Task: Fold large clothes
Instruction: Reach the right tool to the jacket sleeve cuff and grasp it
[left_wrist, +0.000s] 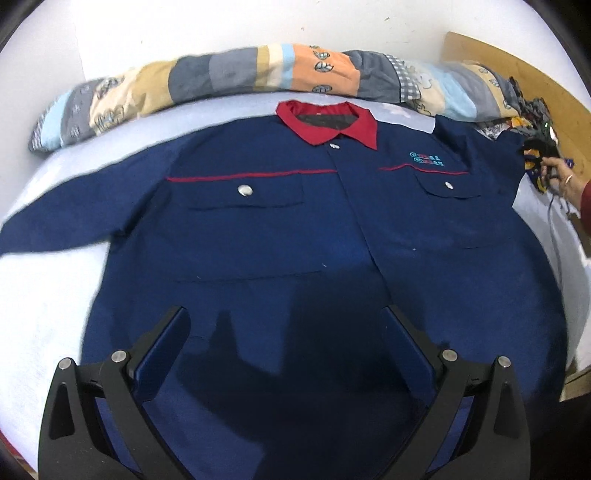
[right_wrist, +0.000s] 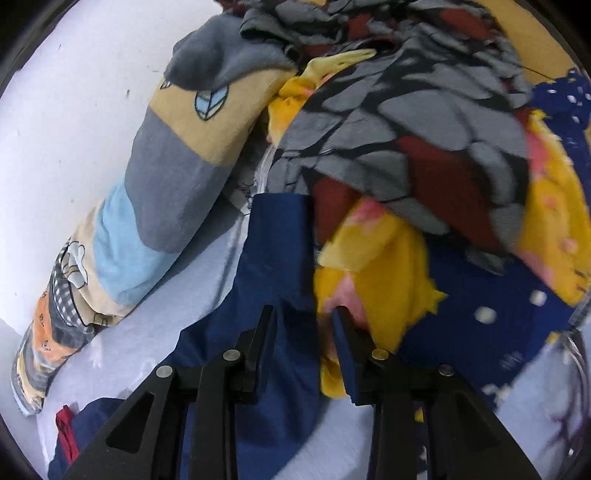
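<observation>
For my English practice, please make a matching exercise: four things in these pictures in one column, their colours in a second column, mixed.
Things:
1. jacket body
2. jacket collar
3. pocket button
4. bed sheet

Colours:
a. silver
b. pale blue-white
c. navy blue
d. red

Pairs: 1-c, 2-d, 3-a, 4-b

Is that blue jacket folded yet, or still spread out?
Spread out. The blue jacket lies flat, front up, on the bed, one sleeve stretched sideways.

The navy jacket (left_wrist: 280, 236) is smooth, matt woven cloth with shiny metal snaps. The patchwork quilt (left_wrist: 229, 79) looks soft cotton; the headboard (left_wrist: 517, 70) is smooth wood.
</observation>
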